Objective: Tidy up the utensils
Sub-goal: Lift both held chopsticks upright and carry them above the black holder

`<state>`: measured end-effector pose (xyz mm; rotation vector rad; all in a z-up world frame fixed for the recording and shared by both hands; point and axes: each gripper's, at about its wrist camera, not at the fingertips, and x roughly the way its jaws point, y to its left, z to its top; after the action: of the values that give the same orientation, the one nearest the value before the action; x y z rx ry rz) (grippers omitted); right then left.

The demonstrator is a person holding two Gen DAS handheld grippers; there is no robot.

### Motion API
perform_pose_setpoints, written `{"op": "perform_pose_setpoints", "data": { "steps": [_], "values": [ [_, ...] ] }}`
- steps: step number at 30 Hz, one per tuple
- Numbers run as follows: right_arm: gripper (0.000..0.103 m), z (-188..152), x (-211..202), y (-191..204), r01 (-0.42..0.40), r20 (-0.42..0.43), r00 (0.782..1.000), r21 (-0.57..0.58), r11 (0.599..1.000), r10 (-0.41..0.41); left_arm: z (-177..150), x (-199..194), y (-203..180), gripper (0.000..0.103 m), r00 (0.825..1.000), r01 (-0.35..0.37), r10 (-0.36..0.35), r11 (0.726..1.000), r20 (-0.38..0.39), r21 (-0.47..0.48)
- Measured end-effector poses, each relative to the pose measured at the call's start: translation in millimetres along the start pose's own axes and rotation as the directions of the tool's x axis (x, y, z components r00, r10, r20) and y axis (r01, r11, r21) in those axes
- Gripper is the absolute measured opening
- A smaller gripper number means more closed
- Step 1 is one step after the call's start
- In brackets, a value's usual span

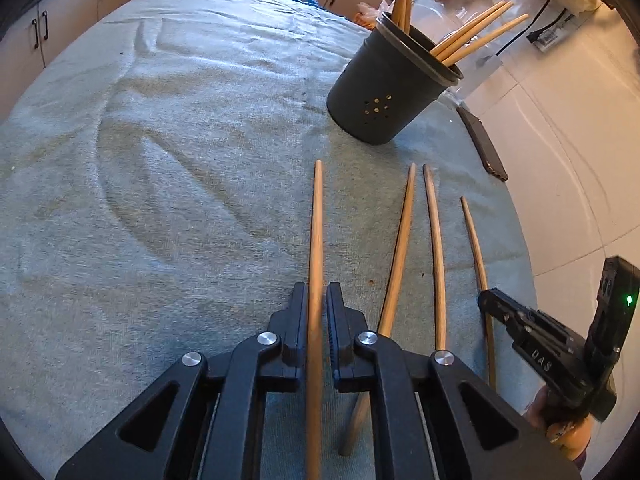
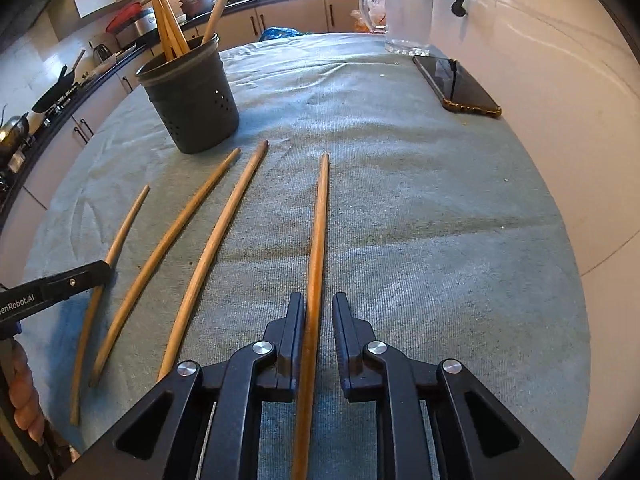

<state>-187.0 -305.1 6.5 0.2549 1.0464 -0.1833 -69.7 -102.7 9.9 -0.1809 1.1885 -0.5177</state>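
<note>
On the towel-covered table (image 1: 160, 160), the left hand-held gripper (image 1: 316, 292) is clamped narrowly on the leftmost chopstick (image 1: 316, 220), gripping it partway along its length. The stick lies flat and points away toward the holder.

The right hand-held gripper (image 2: 318, 300) straddles the rightmost chopstick (image 2: 320, 220). Its jaws are narrow but not yet pinching. The left pad touches the wood and a sliver of towel shows between the stick and the other pad.

Between those two sticks lie two more chopsticks (image 2: 208, 248). They are side by side on the cloth, angled slightly, with their far tips near the base of the holder.

The dark perforated utensil holder (image 2: 188, 100) stands upright beyond them. Several wooden chopsticks (image 1: 476, 36) lean out over its rim.

Farther right, a phone (image 2: 456, 84) in an amber case rests at the edge of the towel. A clear glass mug (image 2: 404, 12) stands behind it. Kitchen cabinets (image 1: 72, 28) run along the far side of the room.
</note>
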Motion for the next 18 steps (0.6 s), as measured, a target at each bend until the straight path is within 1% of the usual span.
{"op": "perform_pose_setpoints", "data": {
  "steps": [3, 6, 9, 13, 16, 18],
  "values": [
    [0.016, 11.5, 7.8, -4.6, -0.018, -0.027, 0.999, 0.003, 1.0, 0.018, 7.1, -2.1, 1.1, 0.009, 1.0, 0.018, -0.018, 1.0, -0.017, -0.009],
    [0.016, 25.6, 15.6, -3.6, -0.011, -0.037, 0.999, -0.022, 1.0, 0.01, 18.9, 0.5, -3.3, 0.009, 1.0, -0.019, 0.019, 1.0, -0.019, 0.009],
    [0.016, 42.5, 25.3, -2.6, -0.012, -0.047, 0.999, -0.028, 1.0, 0.011, 30.6, 7.8, -11.8, 0.009, 0.999, -0.025, 0.026, 0.999, -0.028, 0.046],
    [0.016, 61.2, 35.0, -3.0, -0.006, -0.056, 0.998, -0.025, 1.0, 0.004, 49.3, 24.5, -19.5, 0.009, 0.996, -0.074, 0.077, 0.995, -0.037, 0.07],
    [0.016, 72.5, 41.2, 0.7, 0.007, -0.064, 0.998, -0.038, 0.999, -0.01, 60.2, 35.3, -18.5, 0.009, 0.995, -0.072, 0.076, 0.995, -0.064, 0.066],
    [0.016, 79.5, 45.3, 2.2, 0.016, -0.07, 0.997, -0.047, 0.999, -0.019, 66.4, 37.9, -20.5, 0.009, 0.995, -0.08, 0.085, 0.994, -0.059, 0.078]
  ]
}}
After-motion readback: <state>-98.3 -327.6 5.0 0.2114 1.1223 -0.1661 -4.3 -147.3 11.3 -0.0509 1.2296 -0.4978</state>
